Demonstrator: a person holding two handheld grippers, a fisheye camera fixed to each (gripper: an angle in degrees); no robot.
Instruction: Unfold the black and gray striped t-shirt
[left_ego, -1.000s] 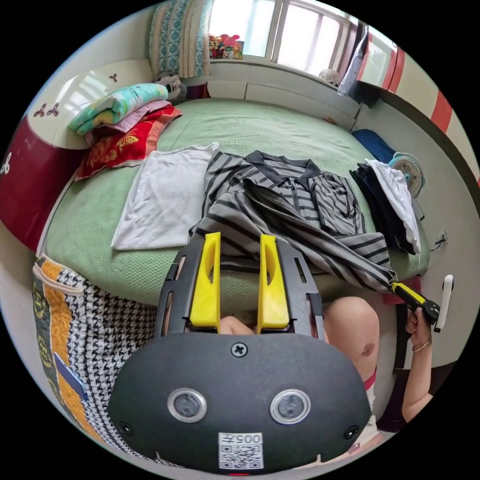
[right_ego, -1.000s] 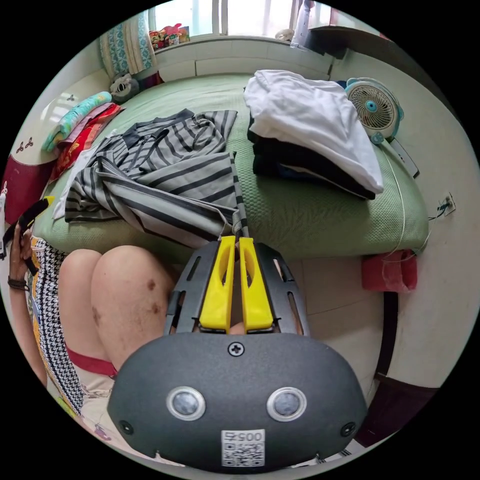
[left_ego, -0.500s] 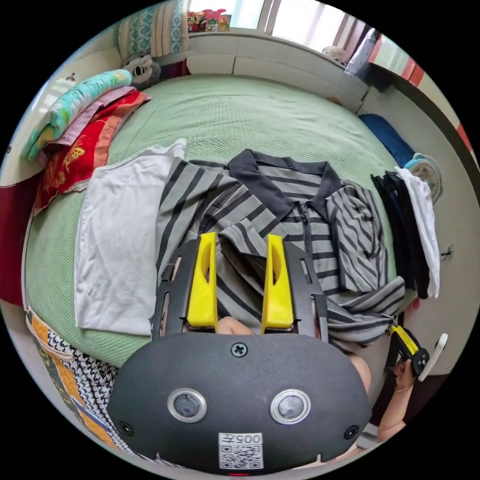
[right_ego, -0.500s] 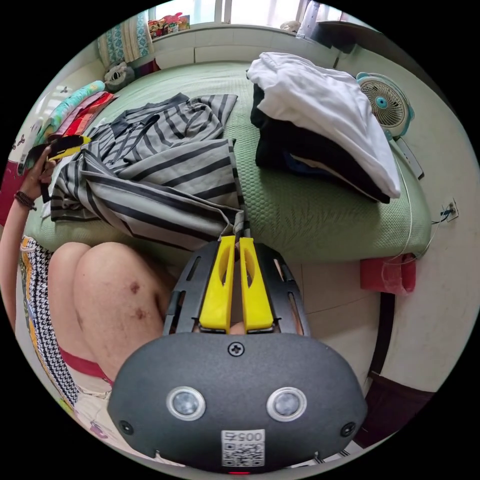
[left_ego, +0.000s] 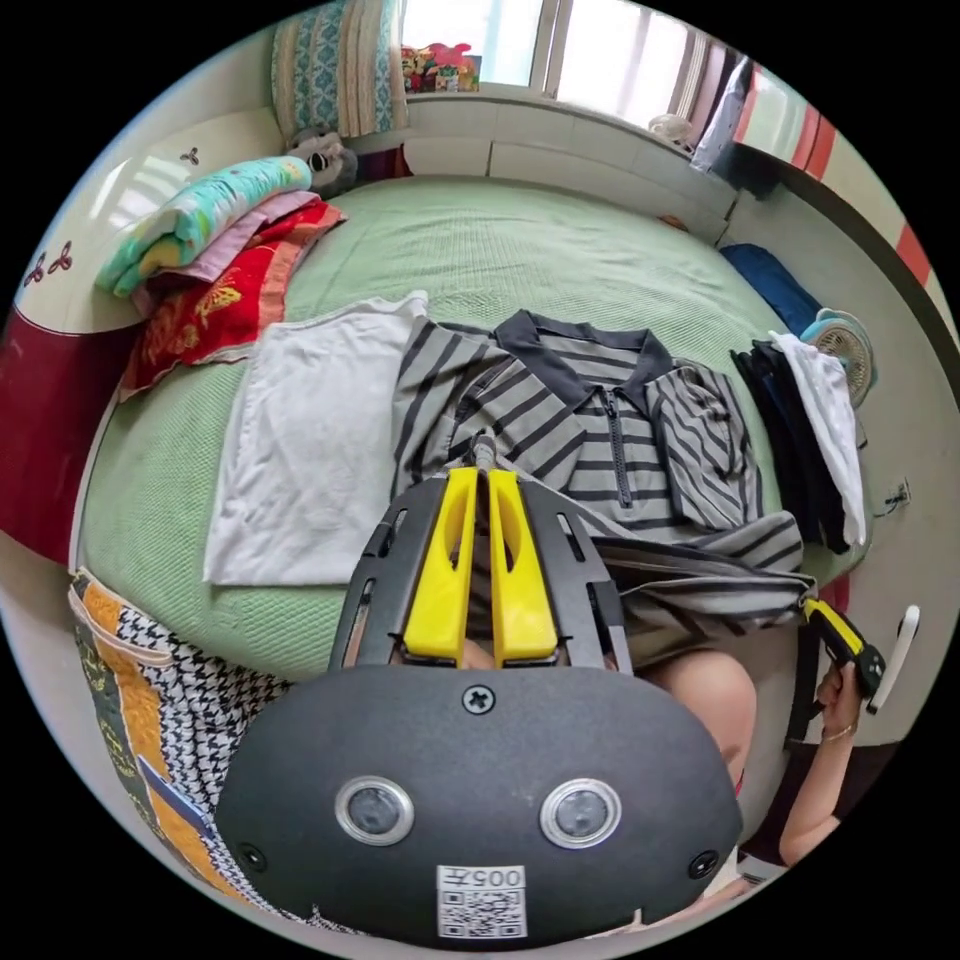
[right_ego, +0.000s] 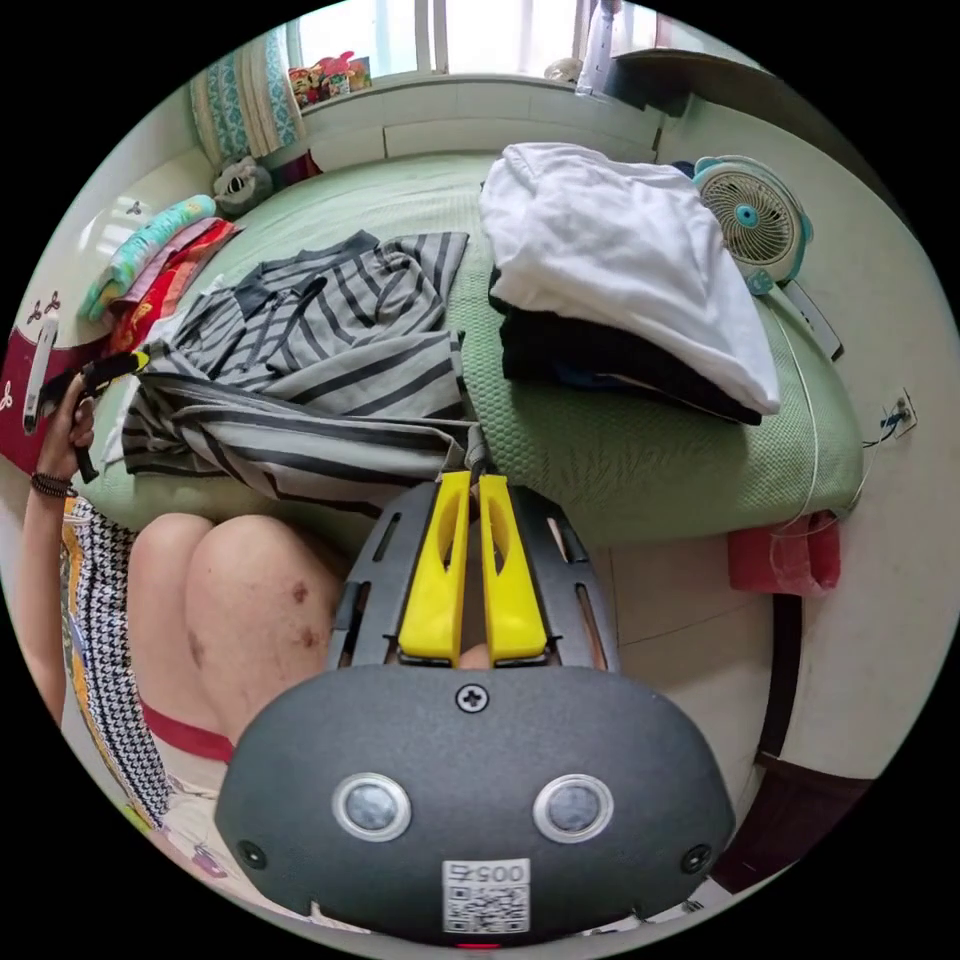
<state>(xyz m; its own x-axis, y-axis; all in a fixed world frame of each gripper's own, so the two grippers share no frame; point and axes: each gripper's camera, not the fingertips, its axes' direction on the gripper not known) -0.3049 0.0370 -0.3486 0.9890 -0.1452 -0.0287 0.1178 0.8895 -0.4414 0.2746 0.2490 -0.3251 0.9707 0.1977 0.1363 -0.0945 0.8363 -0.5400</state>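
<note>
now closed, left gripper (left_ego: 480, 470) and right gripper (right_ego: 472, 478) both pinch the striped t-shirt (left_ego: 590, 440)

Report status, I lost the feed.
Left claw and right claw both shut on the black and gray striped t-shirt. Shirt bunched. Nothing blocking.

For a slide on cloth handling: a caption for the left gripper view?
Left gripper shut on a fold of the striped shirt spread on a green bed, beside a white cloth.

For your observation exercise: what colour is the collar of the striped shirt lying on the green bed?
Solid dark grey, almost black. The collar of the striped shirt shows best in the left gripper view.
</note>
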